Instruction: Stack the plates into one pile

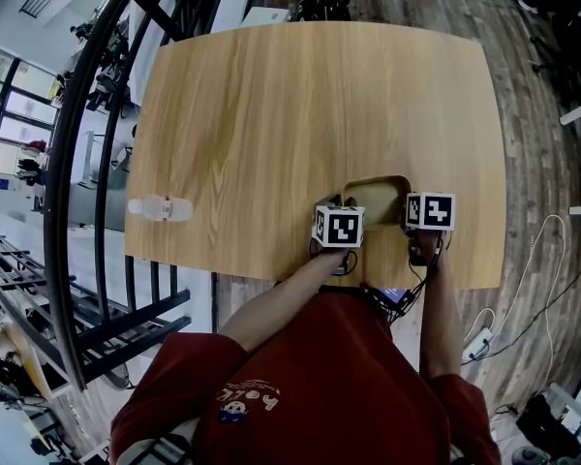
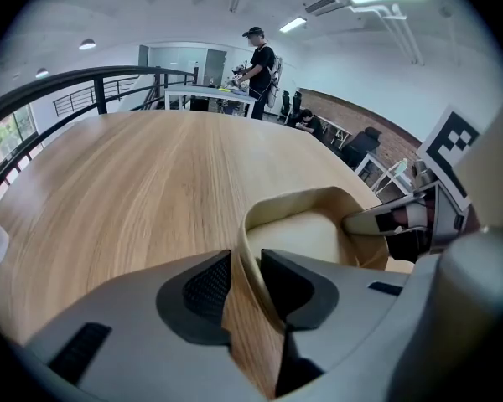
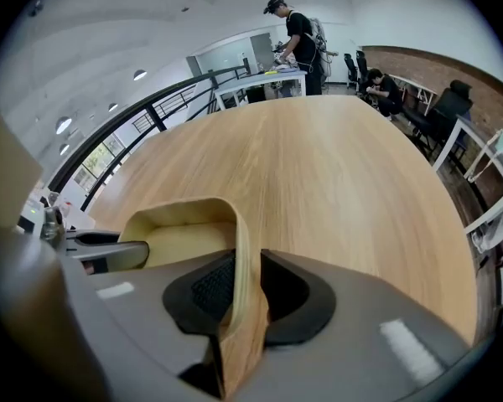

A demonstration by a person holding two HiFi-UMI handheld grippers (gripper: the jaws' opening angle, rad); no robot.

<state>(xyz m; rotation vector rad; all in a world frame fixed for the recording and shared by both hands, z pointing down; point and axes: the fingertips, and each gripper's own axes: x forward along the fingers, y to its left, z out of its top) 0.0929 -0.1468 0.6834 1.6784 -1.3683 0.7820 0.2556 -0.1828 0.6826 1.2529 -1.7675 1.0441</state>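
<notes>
While the wooden plate (image 1: 378,198) lies on the desk (image 1: 290,114) near its front edge, the left claw (image 2: 247,283) straddles the plate's left rim and the right claw (image 3: 245,290) its right rim; both stand slightly open, pads loose beside the rim rather than pressing it

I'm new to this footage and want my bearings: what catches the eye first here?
A wooden plate sits near the front edge of the big wooden table. The left gripper straddles its left rim and the right gripper its right rim. At the table's left edge, well apart from the plate, lies a small white object.
</notes>
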